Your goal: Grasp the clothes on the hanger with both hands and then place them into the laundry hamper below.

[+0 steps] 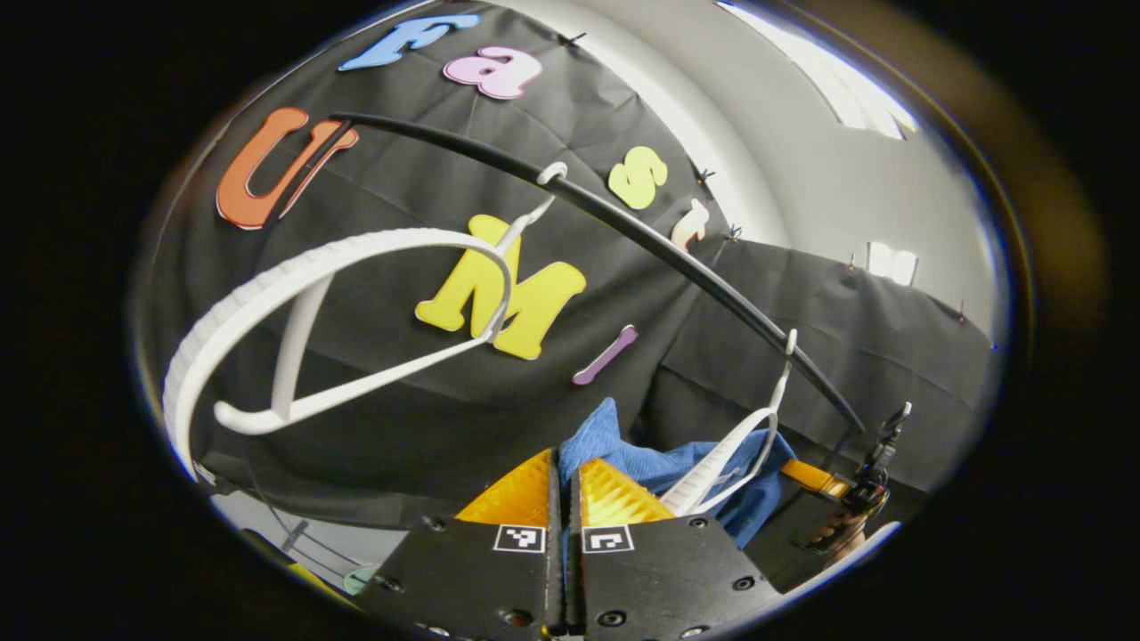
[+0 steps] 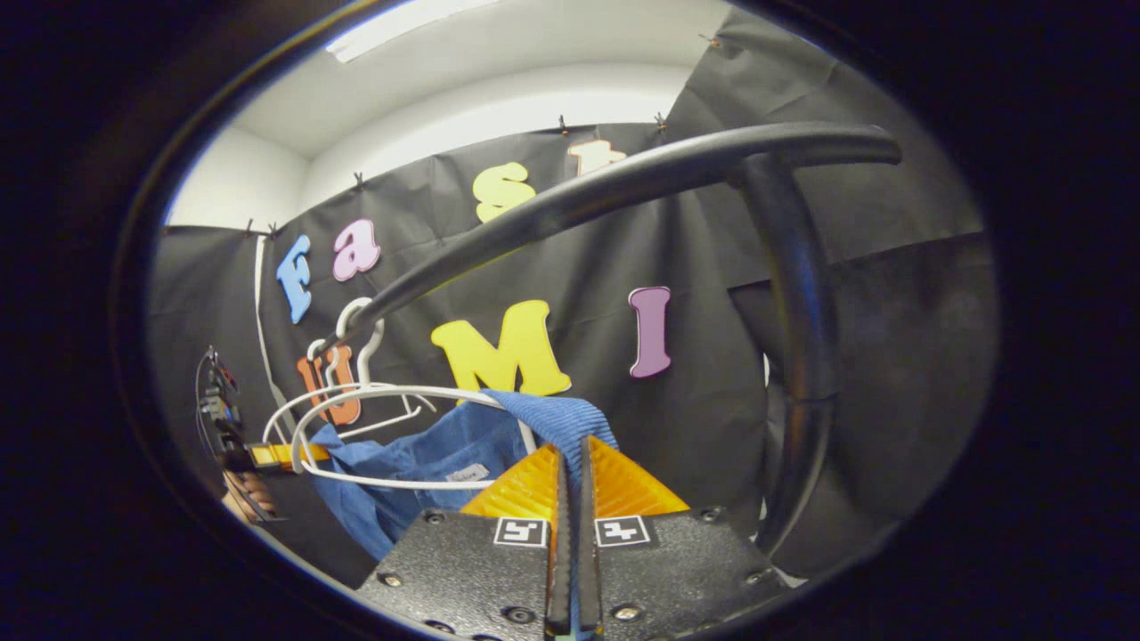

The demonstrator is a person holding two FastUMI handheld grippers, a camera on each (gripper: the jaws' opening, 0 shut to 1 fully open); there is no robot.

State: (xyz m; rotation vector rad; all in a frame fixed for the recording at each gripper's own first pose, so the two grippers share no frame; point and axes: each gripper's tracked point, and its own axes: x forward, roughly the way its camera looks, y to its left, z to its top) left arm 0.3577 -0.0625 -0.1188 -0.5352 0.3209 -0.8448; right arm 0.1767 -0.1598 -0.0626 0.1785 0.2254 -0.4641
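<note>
In the left gripper view, your left gripper (image 1: 564,481) pinches the blue garment (image 1: 650,467), with an empty white hanger (image 1: 294,303) on the black rail (image 1: 623,227) close by. In the right gripper view, your right gripper (image 2: 570,472) clamps the garment's other end, beside the rail's upright post (image 2: 797,338).

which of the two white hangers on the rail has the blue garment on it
The farther hanger, beside the right gripper; the blue garment drapes it. The near hanger hangs bare.
</note>
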